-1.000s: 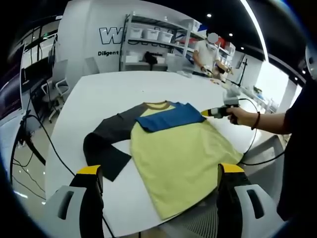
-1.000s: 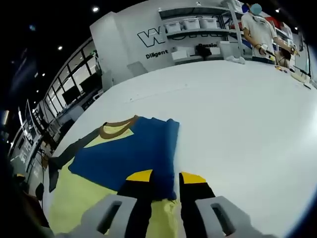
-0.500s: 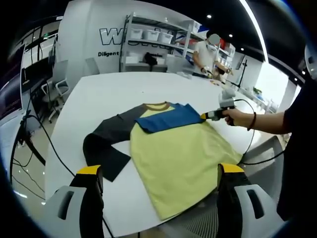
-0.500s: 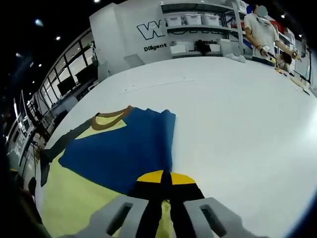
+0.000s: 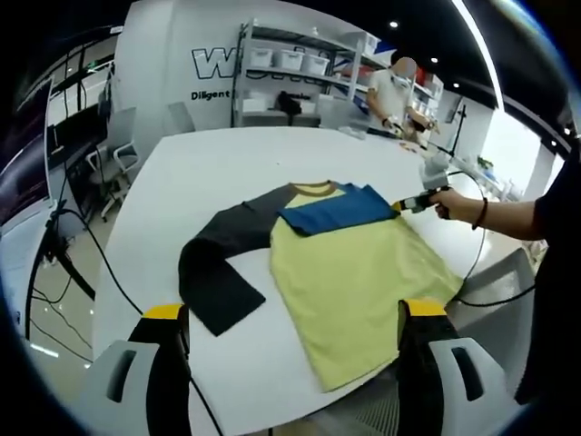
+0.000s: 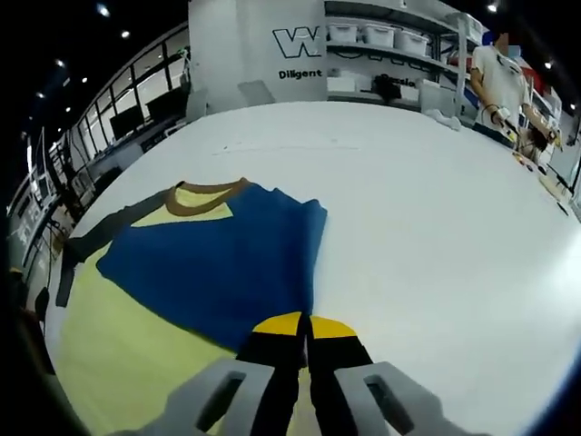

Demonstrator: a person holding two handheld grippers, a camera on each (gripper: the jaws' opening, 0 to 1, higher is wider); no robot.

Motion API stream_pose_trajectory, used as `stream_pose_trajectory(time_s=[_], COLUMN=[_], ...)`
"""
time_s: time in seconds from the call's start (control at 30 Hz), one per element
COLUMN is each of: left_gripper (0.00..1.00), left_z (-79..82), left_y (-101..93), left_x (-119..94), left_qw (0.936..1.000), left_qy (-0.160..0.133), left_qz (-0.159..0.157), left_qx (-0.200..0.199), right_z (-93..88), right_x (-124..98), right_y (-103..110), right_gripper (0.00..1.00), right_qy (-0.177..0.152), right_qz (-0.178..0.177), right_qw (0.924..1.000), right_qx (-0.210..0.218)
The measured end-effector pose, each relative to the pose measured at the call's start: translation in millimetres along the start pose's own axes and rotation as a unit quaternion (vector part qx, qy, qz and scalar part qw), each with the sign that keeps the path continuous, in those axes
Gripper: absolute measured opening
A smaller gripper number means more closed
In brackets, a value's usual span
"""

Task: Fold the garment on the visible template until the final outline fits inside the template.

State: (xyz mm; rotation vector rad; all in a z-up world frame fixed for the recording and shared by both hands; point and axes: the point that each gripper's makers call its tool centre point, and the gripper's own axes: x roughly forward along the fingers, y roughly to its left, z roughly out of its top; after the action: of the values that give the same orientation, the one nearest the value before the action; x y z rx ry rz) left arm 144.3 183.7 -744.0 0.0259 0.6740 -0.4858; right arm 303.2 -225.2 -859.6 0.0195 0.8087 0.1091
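Shirt [image 5: 363, 272]: flat on white bench [image 5: 209, 173], blue sleeve [image 6: 218, 272] folded across chest. Right tongs [image 6: 304, 327] clenched on sleeve's edge. Left tongs [image 5: 295, 313] released, hovering well short of dark sleeve [image 5: 218, 263].

From my right gripper view, the garment [image 6: 182, 272] runs under the right gripper [image 6: 304, 329], hiding the pinched edge. Wall lettering [image 6: 313, 73] is too small to read. In my left gripper view, the shirt's hem hangs past the table [image 5: 182, 173] edge.

White table [image 6: 436, 218] lies bare beyond the shirt [image 5: 363, 272] — cable [image 5: 91, 254] trails left.
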Motion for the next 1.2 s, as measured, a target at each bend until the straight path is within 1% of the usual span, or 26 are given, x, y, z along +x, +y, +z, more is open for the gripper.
stream_pose_trajectory(time_s=[0.1, 0.23, 0.3, 0.37, 0.47, 0.57, 0.6, 0.67, 0.7, 0.8, 0.83, 0.93, 0.97, 1.0, 1.03, 1.13, 1.17, 1.2], left_gripper=[0.9, 0.89, 0.87, 0.86, 0.85, 0.83, 0.83, 0.82, 0.8, 0.78, 0.78, 0.75, 0.73, 0.71, 0.7, 0.68, 0.68, 0.67], left_z=[-2.7, -7.0, -7.2, -5.7, -4.9, -4.9, -5.9, -6.4, -7.6, -10.9, -13.3, -14.9, -15.8, -17.8, -20.4, -22.1, -23.2, -27.1], left_y=[4.5, 10.6, 12.2, 16.2, 20.1, 27.2, 31.2, 35.3, 37.2, 44.1, 48.7, 57.1, 61.0, 62.5, 63.6, 66.2, 67.5, 68.6], left_x=[5.4, 12.9, 15.6, 21.7, 30.5, 39.9, 44.9, 49.4, 50.9, 56.7, 58.7, 62.7, 65.2, 66.9, 68.4, 73.0, 74.6, 77.6], left_qw=[1.0, 0.9998, 0.9997, 0.9996, 0.9995, 0.9993, 0.999, 0.9989, 0.9985, 0.9984, 0.9981, 0.9976, 0.9968, 0.9956, 0.995, 0.9953, 0.9952, 0.9956], left_qy=[0.008, 0.018, 0.018, 0.014, 0.012, 0.01, 0.011, 0.007, 0.01, 0.017, 0.023, 0.023, 0.019, 0.021, 0.027, 0.024, 0.027, 0.038], left_qz=[0.004, 0.007, 0.006, 0.009, 0.011, 0.021, 0.024, 0.024, 0.025, 0.027, 0.032, 0.037, 0.04, 0.041, 0.039, 0.04, 0.043, 0.043], left_qx=[-0.004, -0.01, -0.014, -0.024, -0.029, -0.031, -0.037, -0.041, -0.047, -0.047, -0.047, -0.053, -0.066, -0.082, -0.088, -0.084, -0.084, -0.075], right_z=[1.5, 4.3, 4.9, 6.5, 9.2, 11.9, 13.2, 14.9, 15.3, 16.1, 16.8, 17.5, 17.8, 18.3, 18.7, 19.7, 19.8, 19.3], right_x=[0.7, 2.3, 3.5, 5.1, 8.2, 10.1, 11.0, 12.0, 12.4, 12.7, 13.1, 13.4, 13.6, 13.7, 14.0, 15.0, 15.2, 15.0], right_y=[-10.7, -29.3, -36.6, -44.3, -54.4, -64.6, -70.8, -76.6, -79.9, -84.7, -86.6, -90.2, -92.2, -93.8, -96.7, -99.4, -99.5, -98.5], right_gripper=[0.0, 0.0, 0.0, 0.0, 0.0, 0.0, 0.0, 0.0, 0.0, 0.0, 0.0, 0.0, 0.0, 0.0, 0.0, 0.0, 0.0, 0.0], right_qy=[0.007, 0.013, 0.016, 0.018, 0.021, 0.024, 0.026, 0.027, 0.027, 0.027, 0.026, 0.025, 0.025, 0.024, 0.023, 0.023, 0.023, 0.025], right_qz=[-0.001, -0.008, -0.012, -0.014, -0.015, -0.021, -0.024, -0.025, -0.026, -0.026, -0.027, -0.03, -0.033, -0.034, -0.036, -0.035, -0.035, -0.033], right_qw=[0.9998, 0.9998, 0.9996, 0.9996, 0.9996, 0.9993, 0.9991, 0.9992, 0.9992, 0.9993, 0.9993, 0.9992, 0.9991, 0.9991, 0.9991, 0.9991, 0.9991, 0.9991], right_qx=[-0.019, -0.015, -0.017, -0.018, -0.013, -0.019, -0.024, -0.018, -0.013, -0.009, -0.008, -0.008, -0.008, -0.008, -0.001, 0.006, 0.006, -0.002])
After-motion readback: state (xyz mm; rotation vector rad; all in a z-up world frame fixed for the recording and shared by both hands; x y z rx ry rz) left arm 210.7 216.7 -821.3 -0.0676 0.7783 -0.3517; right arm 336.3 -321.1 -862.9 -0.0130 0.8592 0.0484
